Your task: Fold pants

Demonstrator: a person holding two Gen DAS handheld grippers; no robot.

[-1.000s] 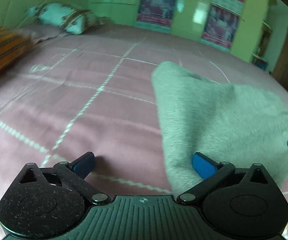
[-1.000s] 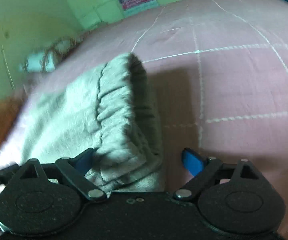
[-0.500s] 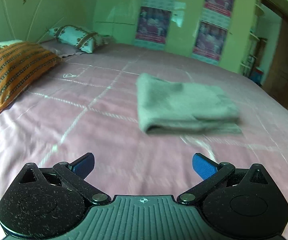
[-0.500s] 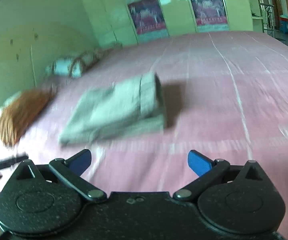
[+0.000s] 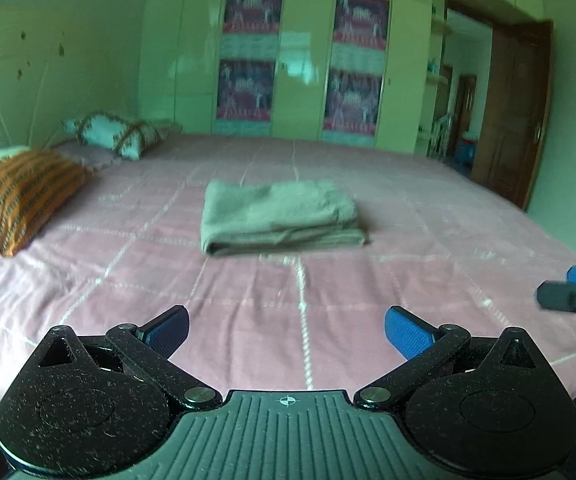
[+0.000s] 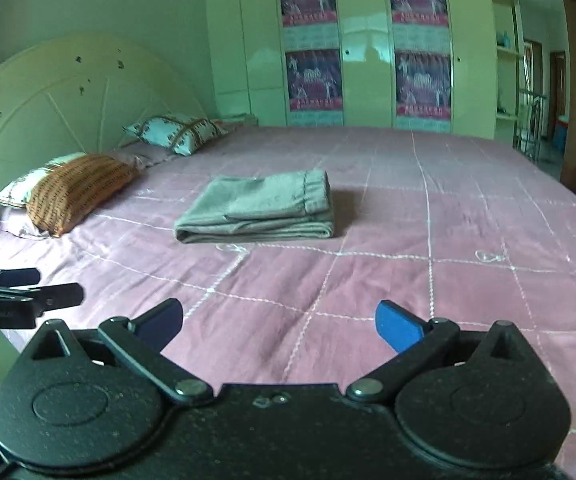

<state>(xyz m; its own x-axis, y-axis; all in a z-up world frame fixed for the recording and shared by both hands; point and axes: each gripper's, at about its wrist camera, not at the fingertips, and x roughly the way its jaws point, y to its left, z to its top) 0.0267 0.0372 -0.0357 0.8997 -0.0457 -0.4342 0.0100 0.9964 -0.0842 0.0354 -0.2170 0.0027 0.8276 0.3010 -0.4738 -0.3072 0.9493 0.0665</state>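
Both grippers, left gripper [image 5: 286, 330] and right gripper [image 6: 278, 326], pulled back near, jaws apart and empty; pants [image 5: 280, 216] looked folded, so best left alone.

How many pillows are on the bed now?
2. The orange striped pillow lies by the headboard, nearer the camera; the pale patterned pillow lies farther along it, toward the wardrobe. A white edge under the orange one may be another.
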